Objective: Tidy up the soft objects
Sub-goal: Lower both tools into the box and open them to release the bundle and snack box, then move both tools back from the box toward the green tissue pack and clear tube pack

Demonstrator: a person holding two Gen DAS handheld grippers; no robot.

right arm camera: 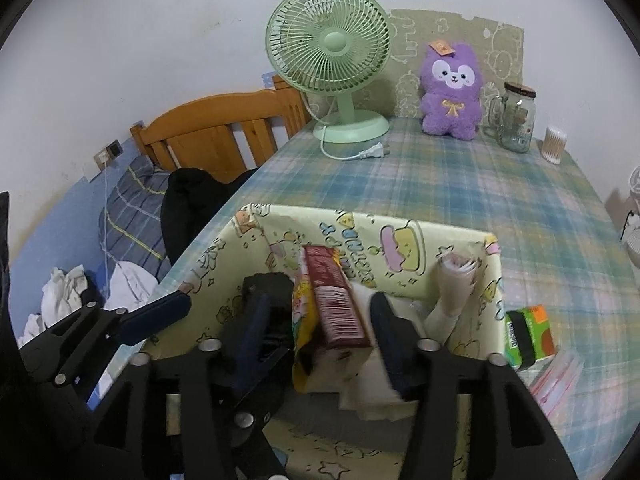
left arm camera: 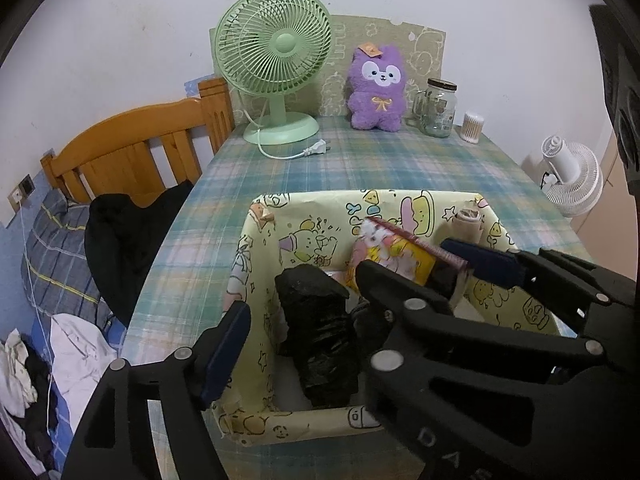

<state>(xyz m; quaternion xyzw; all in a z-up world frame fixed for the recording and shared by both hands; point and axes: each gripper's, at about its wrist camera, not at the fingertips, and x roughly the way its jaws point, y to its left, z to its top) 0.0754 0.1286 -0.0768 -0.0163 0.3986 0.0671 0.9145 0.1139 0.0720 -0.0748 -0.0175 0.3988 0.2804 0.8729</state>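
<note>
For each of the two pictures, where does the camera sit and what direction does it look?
Left wrist: on the left gripper, looking forward and down into the paper-lined box; the right gripper crosses its right side.
Right wrist: on the right gripper, above the same box; the left gripper shows at left.
Both share the green fan and purple plush.

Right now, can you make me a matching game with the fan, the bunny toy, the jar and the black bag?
Things:
1. desk fan
2. plush bunny
3. glass jar
4. black bag

Match with:
A. purple
B. inside the yellow cartoon box
C. see-through
D. green, unplugged

Pairs: 1-D, 2-A, 3-C, 4-B
</note>
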